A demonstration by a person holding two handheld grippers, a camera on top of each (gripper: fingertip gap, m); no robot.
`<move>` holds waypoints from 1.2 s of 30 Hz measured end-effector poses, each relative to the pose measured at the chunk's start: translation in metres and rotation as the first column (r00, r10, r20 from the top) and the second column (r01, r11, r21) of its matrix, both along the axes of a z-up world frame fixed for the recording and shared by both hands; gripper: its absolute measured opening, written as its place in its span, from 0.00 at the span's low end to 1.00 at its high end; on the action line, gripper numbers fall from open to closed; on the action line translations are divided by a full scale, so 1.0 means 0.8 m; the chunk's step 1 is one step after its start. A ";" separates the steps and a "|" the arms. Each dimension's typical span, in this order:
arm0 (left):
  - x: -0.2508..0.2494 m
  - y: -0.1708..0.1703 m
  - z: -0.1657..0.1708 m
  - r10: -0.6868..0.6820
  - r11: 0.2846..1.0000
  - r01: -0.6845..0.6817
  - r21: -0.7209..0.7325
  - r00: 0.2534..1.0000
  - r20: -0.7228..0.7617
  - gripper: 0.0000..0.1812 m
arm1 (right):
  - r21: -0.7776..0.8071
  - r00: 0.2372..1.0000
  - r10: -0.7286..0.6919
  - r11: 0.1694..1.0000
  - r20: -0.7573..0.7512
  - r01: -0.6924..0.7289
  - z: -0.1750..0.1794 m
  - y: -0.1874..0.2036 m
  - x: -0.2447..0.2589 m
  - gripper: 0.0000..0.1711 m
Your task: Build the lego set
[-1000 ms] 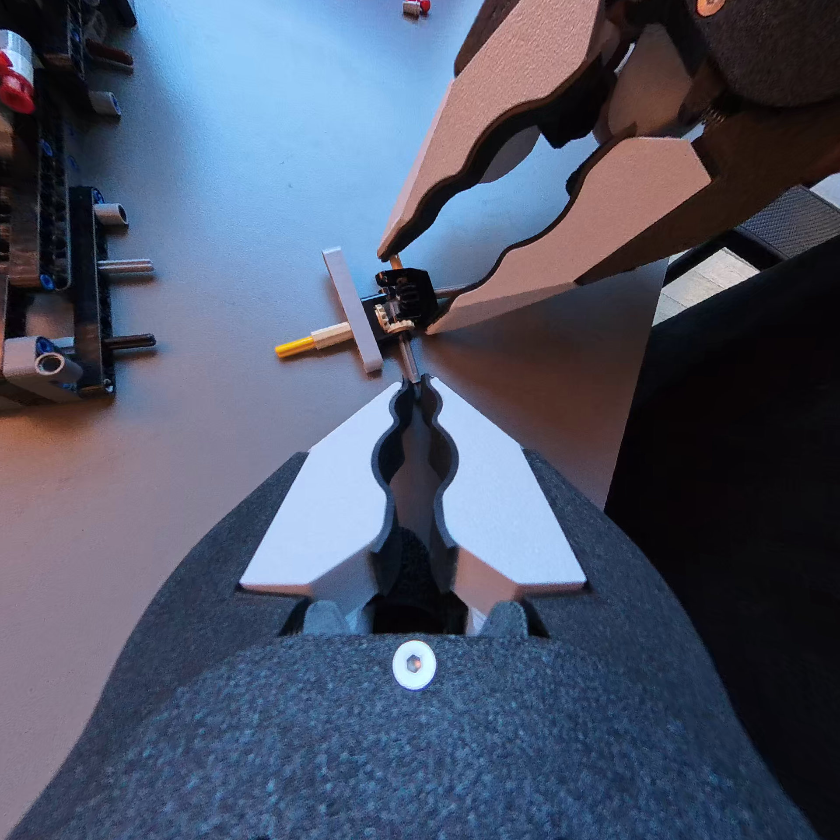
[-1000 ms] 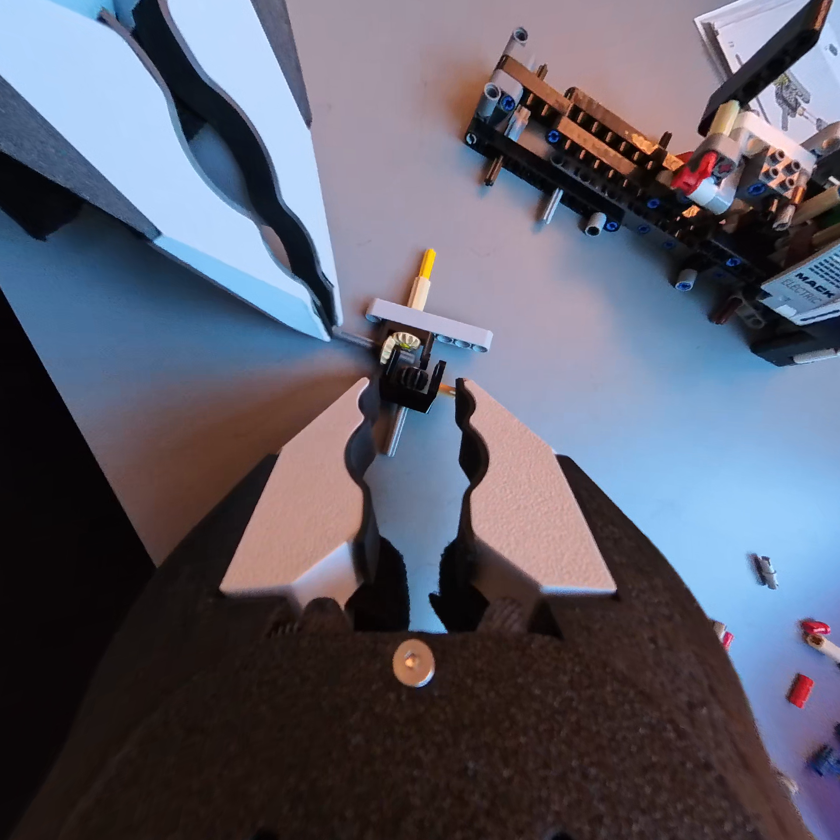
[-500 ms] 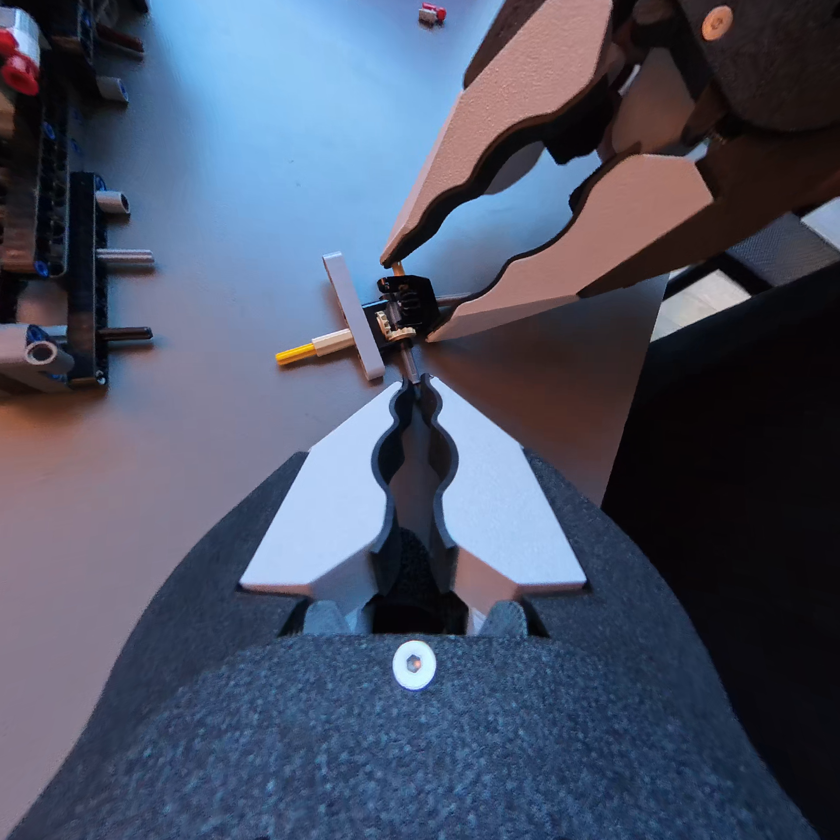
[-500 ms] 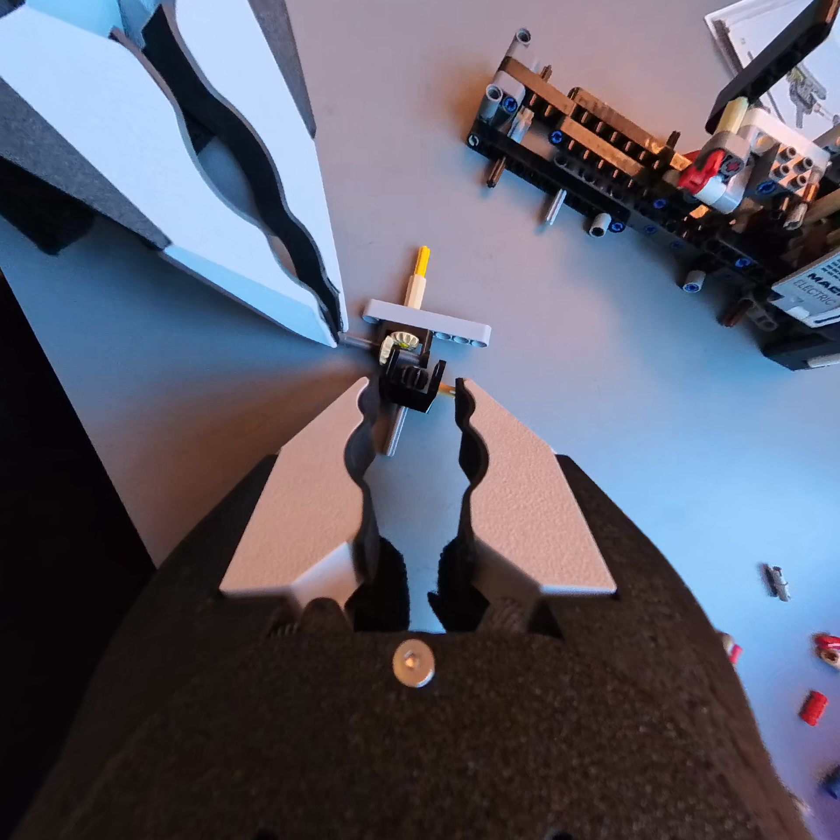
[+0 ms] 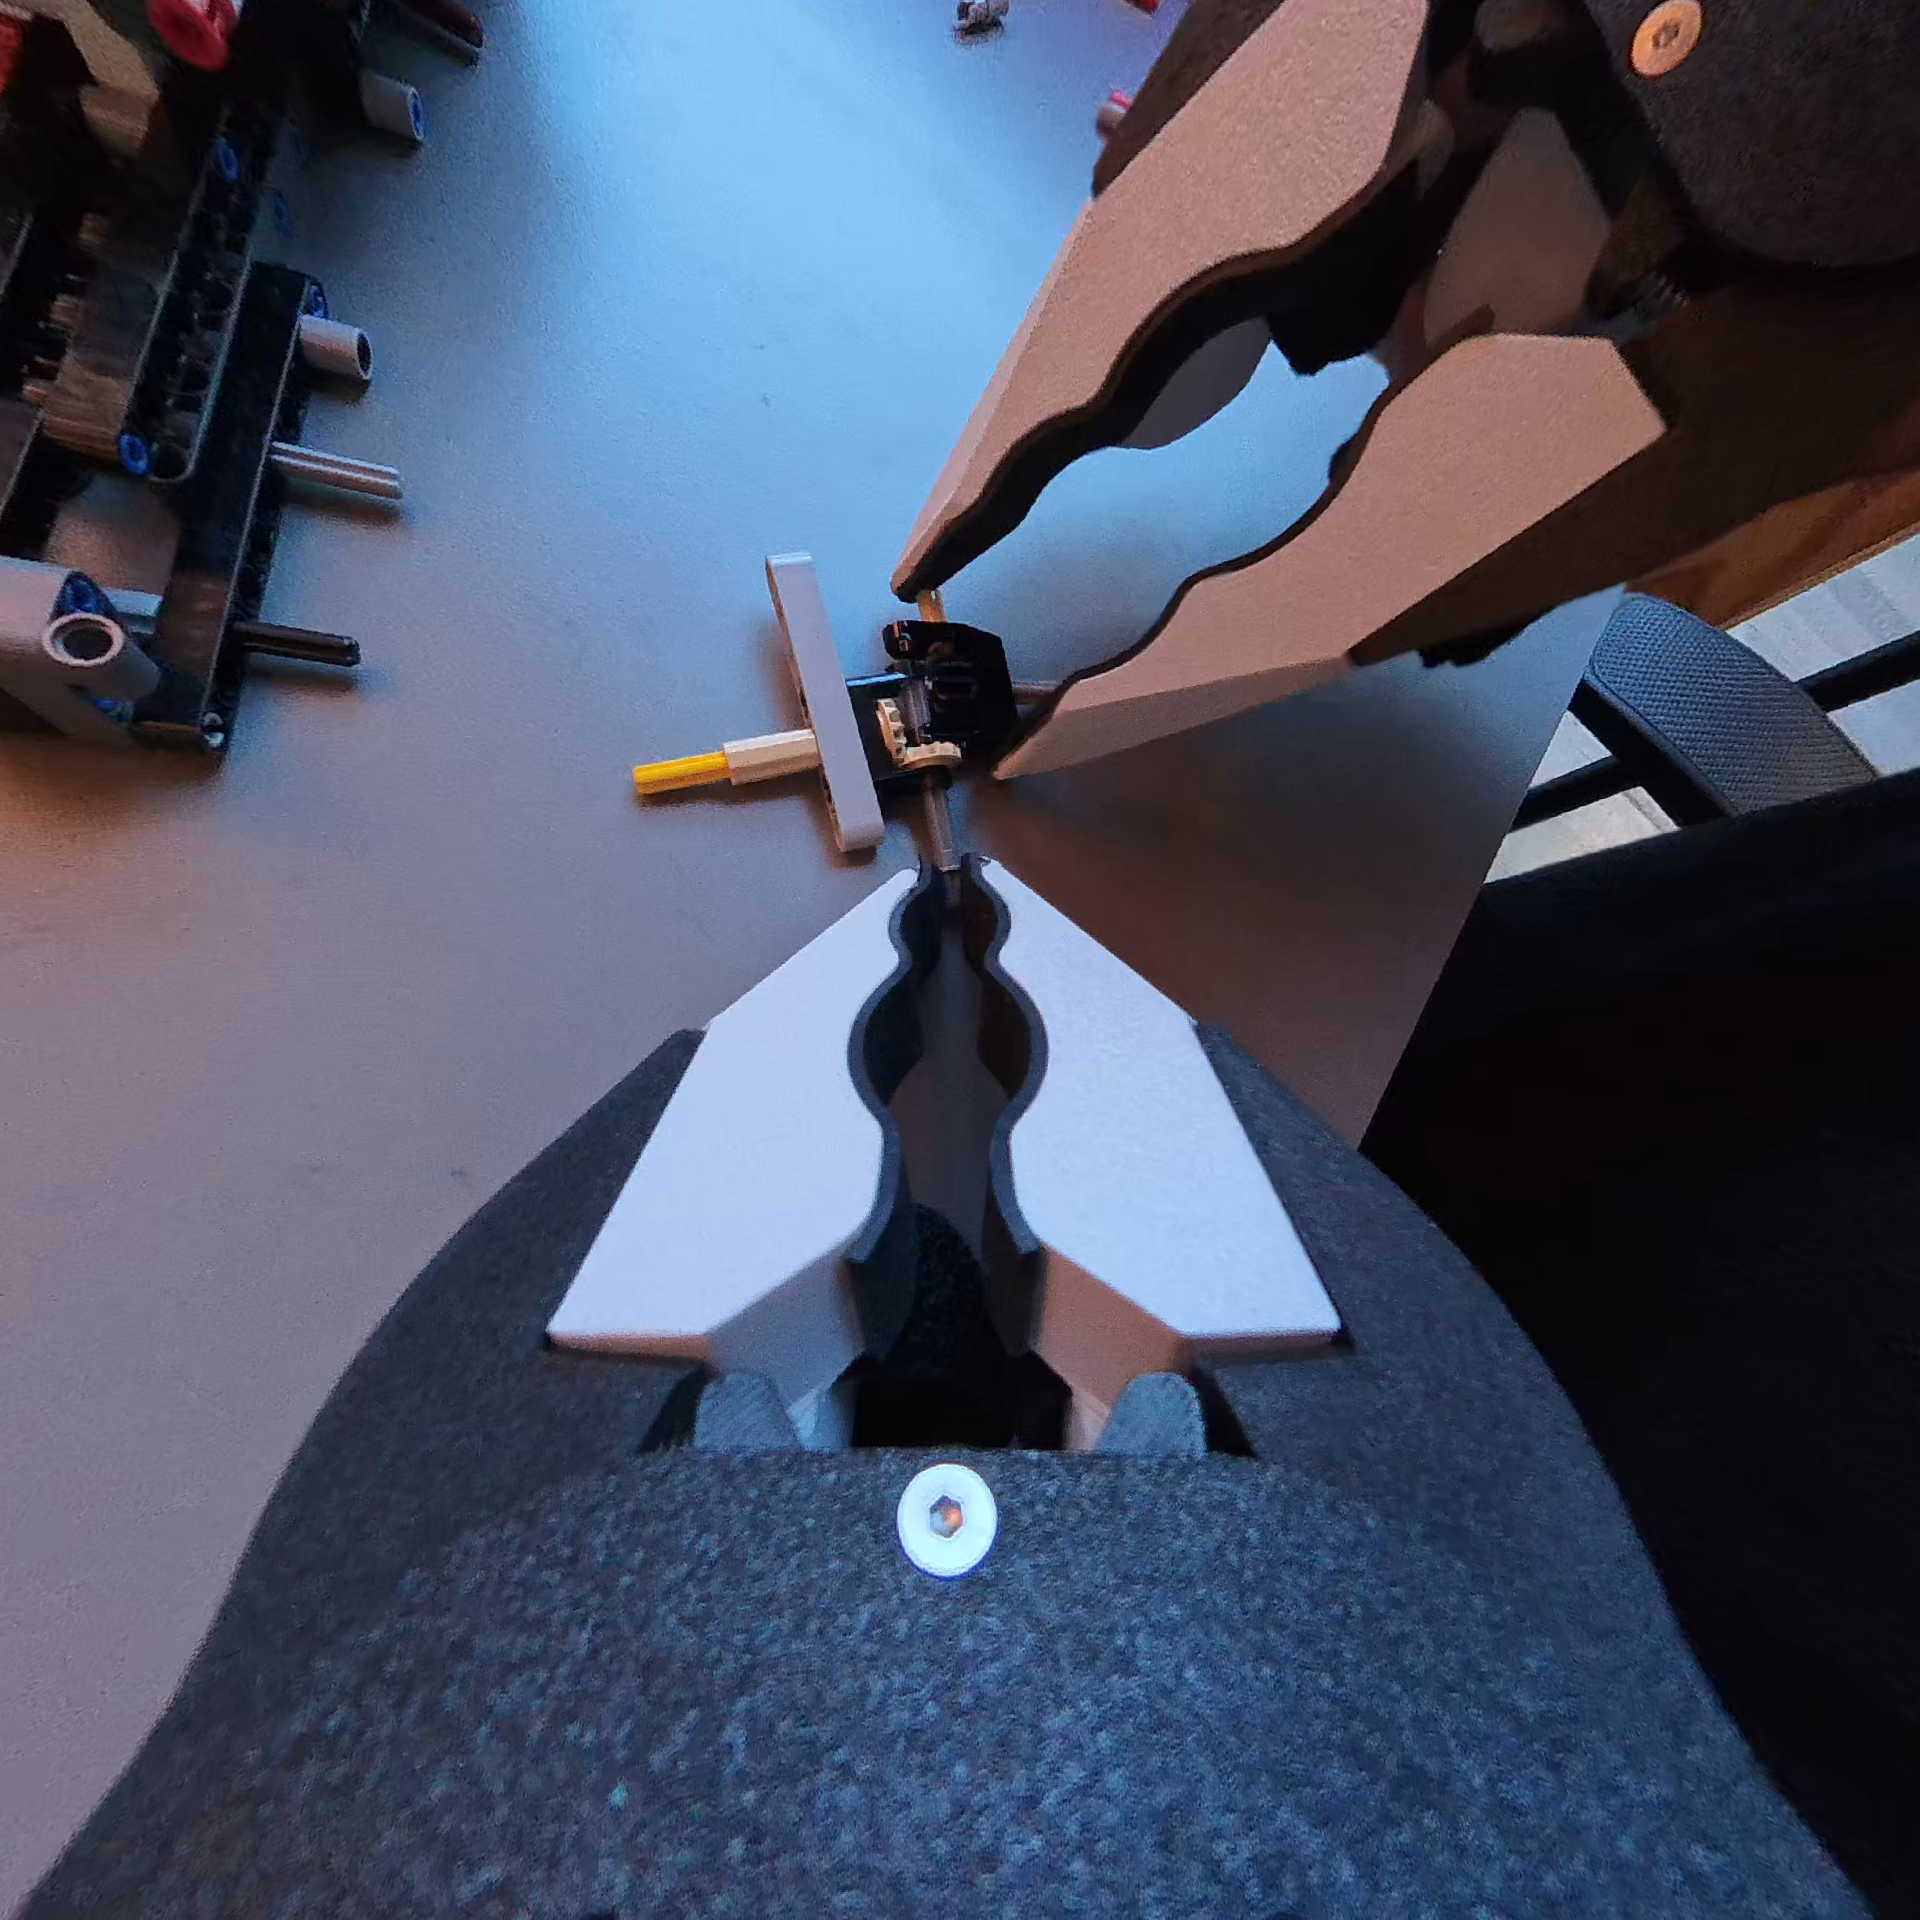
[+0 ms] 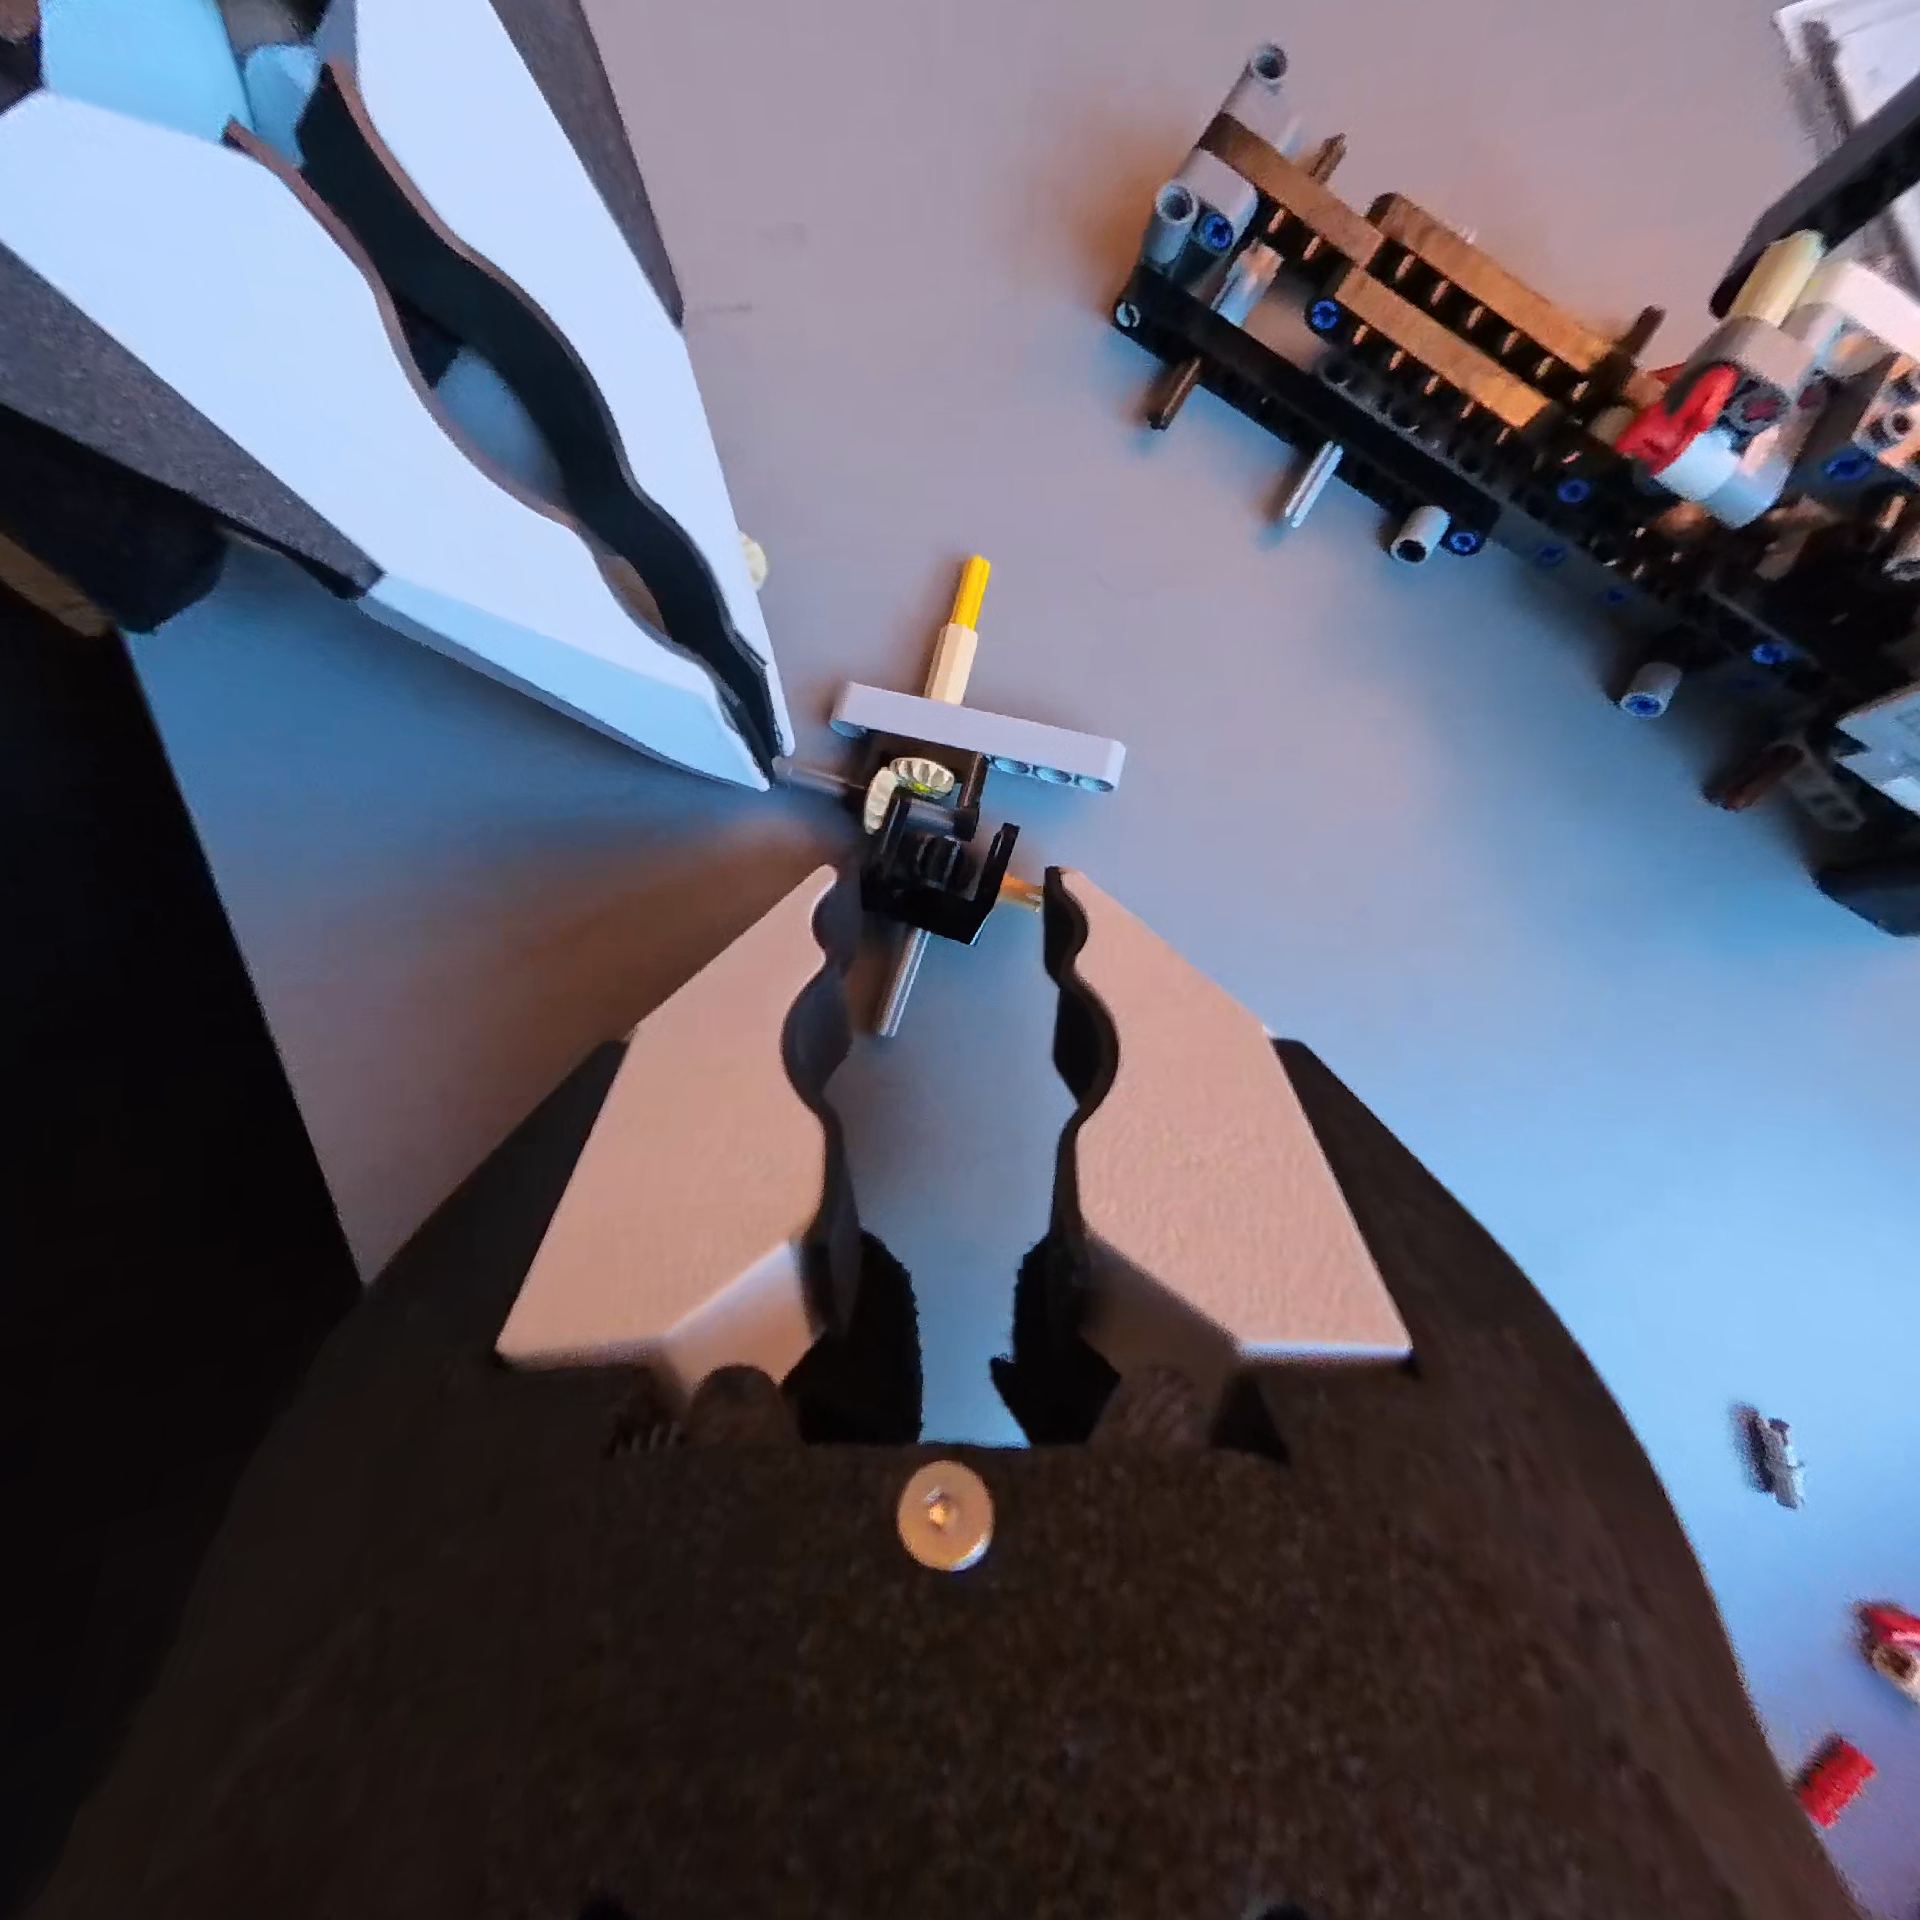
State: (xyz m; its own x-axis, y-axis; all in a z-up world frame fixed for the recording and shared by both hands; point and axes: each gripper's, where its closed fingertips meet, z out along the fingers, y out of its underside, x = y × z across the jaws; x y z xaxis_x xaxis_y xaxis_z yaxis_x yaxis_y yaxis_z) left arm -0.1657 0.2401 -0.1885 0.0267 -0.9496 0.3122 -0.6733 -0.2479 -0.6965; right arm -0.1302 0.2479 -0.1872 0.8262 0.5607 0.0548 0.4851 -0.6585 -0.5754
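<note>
On grey tabletop: sm. lego sub-assy.

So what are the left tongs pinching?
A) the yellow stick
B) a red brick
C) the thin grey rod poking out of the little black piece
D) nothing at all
C: the left tongs are shut on the tip of the thin grey rod that sticks out of the little black piece, far from the yellow stick.
</note>
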 end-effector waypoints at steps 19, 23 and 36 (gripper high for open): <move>0.000 -0.005 0.000 -0.032 0.999 0.032 -0.023 0.999 0.002 0.00 | 0.199 0.928 0.311 0.942 -0.204 -0.272 0.032 0.029 0.023 0.15; -0.001 -0.009 0.000 -0.054 0.998 0.054 -0.022 0.999 0.002 0.00 | 0.154 0.860 0.376 0.927 -0.346 -0.343 0.020 0.034 0.012 0.16; -0.019 -0.016 -0.001 -0.326 0.943 0.331 0.044 0.942 -0.080 0.00 | 0.031 0.708 0.577 0.783 -0.408 -0.621 0.006 -0.002 0.007 0.10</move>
State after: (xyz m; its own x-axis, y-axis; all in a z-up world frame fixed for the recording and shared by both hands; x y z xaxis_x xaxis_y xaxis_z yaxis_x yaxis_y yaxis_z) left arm -0.1808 0.2274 -0.1894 -0.2696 -0.9252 0.2669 -0.7589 0.0335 -0.6503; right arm -0.1247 0.2467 -0.1820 0.2547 0.9288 -0.2693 0.5583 -0.3686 -0.7432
